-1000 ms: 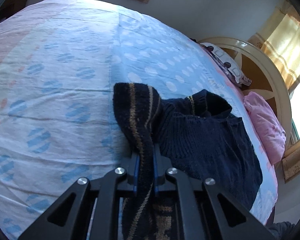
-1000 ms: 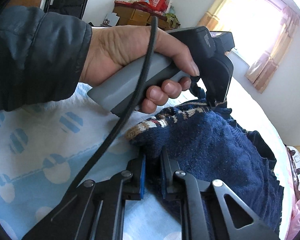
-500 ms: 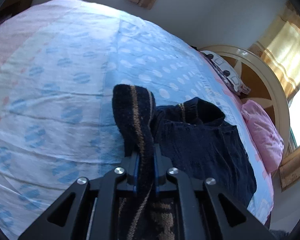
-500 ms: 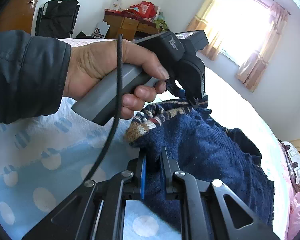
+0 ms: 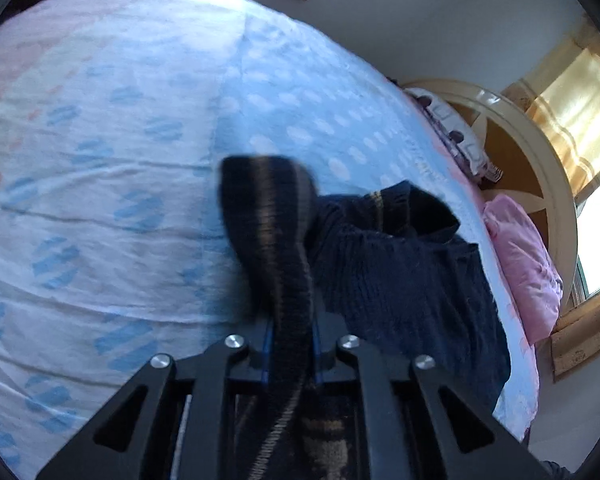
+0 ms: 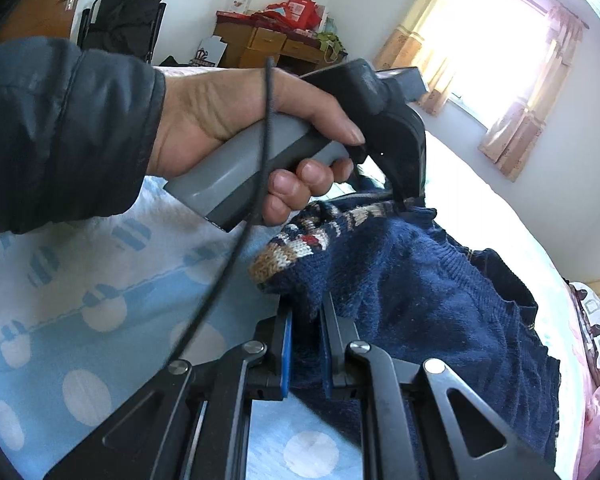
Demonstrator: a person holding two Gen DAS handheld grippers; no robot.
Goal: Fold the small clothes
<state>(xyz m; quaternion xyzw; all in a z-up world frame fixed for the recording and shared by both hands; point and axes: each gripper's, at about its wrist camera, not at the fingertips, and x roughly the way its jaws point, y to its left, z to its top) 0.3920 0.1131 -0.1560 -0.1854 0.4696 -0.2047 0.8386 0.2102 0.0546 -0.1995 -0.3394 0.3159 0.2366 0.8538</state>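
1. The navy knitted sweater is lying bunched on the bed, with most of its body spreading away from both grippers toward the headboard and the pink pillow.
2. The left gripper is pinching a patterned band of the sweater, its fingers clamped together on the knit. The band is rising up in front of the lens and curling over, striped in dark blue and tan.
3. The right gripper is gripping the other raised edge of the garment, and its fingers are clamped on blue wool just beside the beige, red and white patterned strip.
4. The relation that matters is that both grippers are sharing one edge, so the sweater's long axis is running forward from the fingers, with the free body lying ahead and to the right in the left wrist view. Carrying the held edge forward over that body looks like the coming fold.
5. The left hand is sitting just above the garment, nearer the far side; the right gripper is holding the nearer corner.
6. Red packaging on the dresser and a dark card with a pale emblem seem to be carrying print, but it is too small to read.
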